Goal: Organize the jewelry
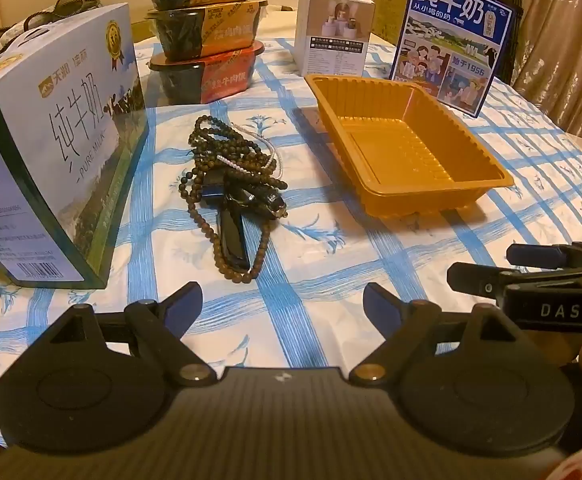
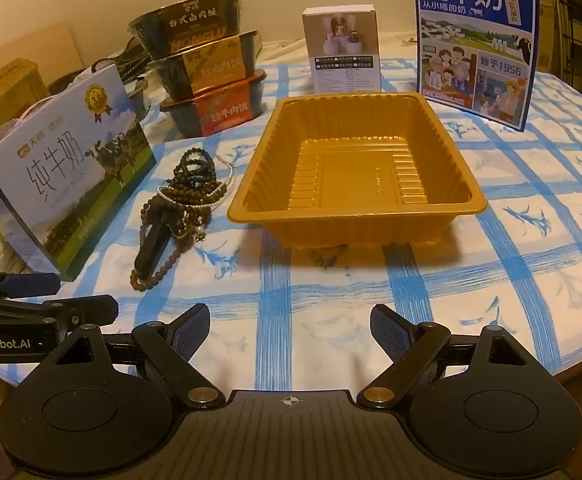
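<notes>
Two grippers, both spread wide and empty; nothing is moved yet. Left-wrist view: left gripper [image 1: 283, 304] hangs over the cloth, jewelry pile [image 1: 233, 188] ahead of its fingers, tray [image 1: 487, 182] ahead-right. Right-wrist view: right gripper [image 2: 290, 330] faces the empty tray, pile [image 2: 179, 204] ahead-left. Next move, likely: descend onto one strand, close gently.

Jewelry pile [image 1: 231, 184] on tablecloth [image 1: 331, 264], left of tray [image 1: 375, 92], milk carton [image 1: 55, 140] further left.

left wrist: low, tilted down | right wrist: same | shared: tray [image 1: 407, 148] [image 2: 355, 168]
</notes>
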A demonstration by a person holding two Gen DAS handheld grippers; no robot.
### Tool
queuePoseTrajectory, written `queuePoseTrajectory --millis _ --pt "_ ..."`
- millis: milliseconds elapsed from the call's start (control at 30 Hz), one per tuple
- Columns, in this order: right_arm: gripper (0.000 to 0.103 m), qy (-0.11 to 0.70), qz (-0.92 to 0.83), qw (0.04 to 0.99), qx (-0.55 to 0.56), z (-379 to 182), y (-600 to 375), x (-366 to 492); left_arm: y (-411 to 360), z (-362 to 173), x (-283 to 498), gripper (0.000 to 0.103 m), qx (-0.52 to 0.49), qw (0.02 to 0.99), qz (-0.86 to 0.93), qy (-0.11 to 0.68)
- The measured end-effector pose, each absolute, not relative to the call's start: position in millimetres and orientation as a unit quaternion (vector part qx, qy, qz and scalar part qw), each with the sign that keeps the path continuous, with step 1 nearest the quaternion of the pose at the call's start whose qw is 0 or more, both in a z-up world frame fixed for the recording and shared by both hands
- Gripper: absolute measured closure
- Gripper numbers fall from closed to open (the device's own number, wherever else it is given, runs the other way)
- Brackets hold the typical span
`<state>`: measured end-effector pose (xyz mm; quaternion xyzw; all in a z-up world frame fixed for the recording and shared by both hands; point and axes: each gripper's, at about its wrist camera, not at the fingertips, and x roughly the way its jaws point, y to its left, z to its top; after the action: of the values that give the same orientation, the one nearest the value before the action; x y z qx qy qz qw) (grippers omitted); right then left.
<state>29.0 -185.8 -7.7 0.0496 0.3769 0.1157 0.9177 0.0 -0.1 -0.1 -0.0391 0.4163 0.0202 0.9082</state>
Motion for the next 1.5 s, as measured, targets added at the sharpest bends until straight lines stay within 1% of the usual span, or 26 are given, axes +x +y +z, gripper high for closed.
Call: queuePoseTrajectory --millis 1500 --pt "0.016 0.377 0.113 0.918 0.046 -7.3 -186.5 33.4 -1.8 0.3 2.1 0.017 -0.044 0.909 0.018 0.414"
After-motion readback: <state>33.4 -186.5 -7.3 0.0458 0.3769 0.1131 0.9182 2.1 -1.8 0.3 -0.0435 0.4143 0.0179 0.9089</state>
